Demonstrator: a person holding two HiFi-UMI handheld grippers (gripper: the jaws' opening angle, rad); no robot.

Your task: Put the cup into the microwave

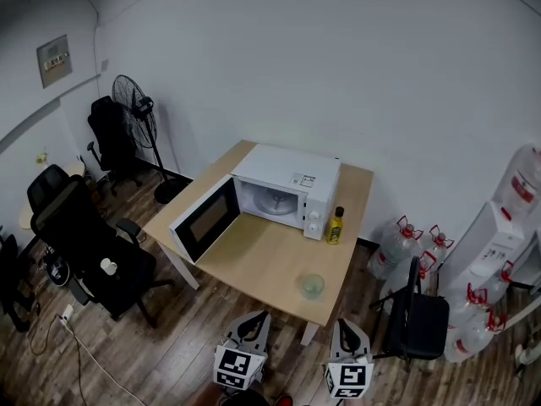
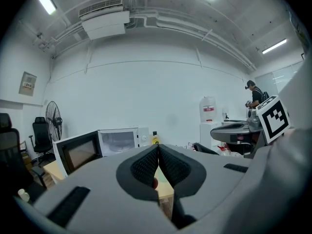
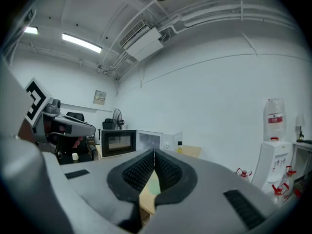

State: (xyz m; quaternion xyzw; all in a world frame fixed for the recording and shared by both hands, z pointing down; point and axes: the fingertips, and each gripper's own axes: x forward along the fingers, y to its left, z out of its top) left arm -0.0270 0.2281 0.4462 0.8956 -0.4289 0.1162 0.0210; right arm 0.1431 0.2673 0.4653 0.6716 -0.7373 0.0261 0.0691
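A clear glass cup (image 1: 312, 286) stands near the front right corner of the wooden table (image 1: 254, 256). Behind it is a white microwave (image 1: 287, 189) with its door (image 1: 205, 219) swung open to the left and its cavity empty. My left gripper (image 1: 256, 320) and right gripper (image 1: 347, 327) hover just off the table's front edge, short of the cup. Both are shut with nothing between the pads. The left gripper view has its shut jaws (image 2: 158, 148) aimed at the microwave (image 2: 118, 141). The right gripper view has its shut jaws (image 3: 154, 153) aimed at the microwave (image 3: 152, 139).
A yellow oil bottle (image 1: 336, 225) stands beside the microwave's right side. Black office chairs (image 1: 80, 235) and a fan (image 1: 135, 112) are to the left. A black chair (image 1: 418, 315), water jugs (image 1: 406, 244) and a dispenser (image 1: 507, 227) stand to the right. A person (image 2: 253, 95) is far off.
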